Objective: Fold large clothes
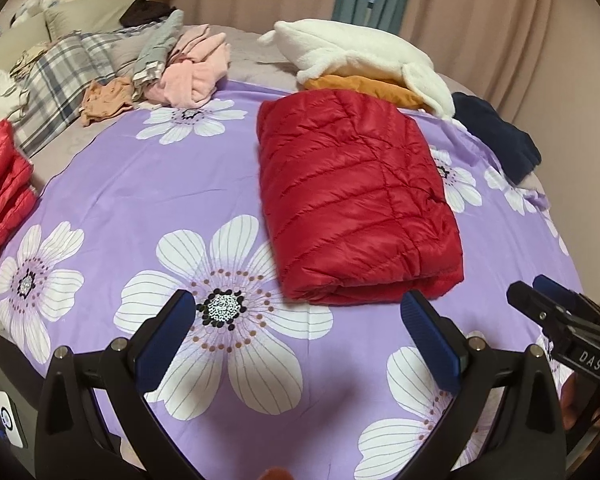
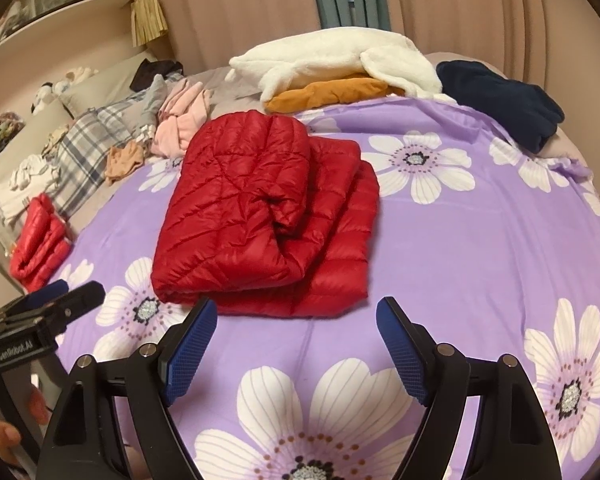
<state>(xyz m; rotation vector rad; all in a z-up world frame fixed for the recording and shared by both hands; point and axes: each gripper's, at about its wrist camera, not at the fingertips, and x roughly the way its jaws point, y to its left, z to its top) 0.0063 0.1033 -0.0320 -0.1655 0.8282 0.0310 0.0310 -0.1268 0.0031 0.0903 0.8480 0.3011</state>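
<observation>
Looking down both cameras, you had the red puffer jacket folded into a thick bundle on the purple floral sheet, its long axis running away from you. Your left gripper hovered wide apart and empty, the bundle's near edge just beyond its right finger, ahead and to the right. Your right gripper was equally wide and empty, with the bundle ahead and slightly left. Neither touched it; the left looked marginally nearer, by my judgement.
</observation>
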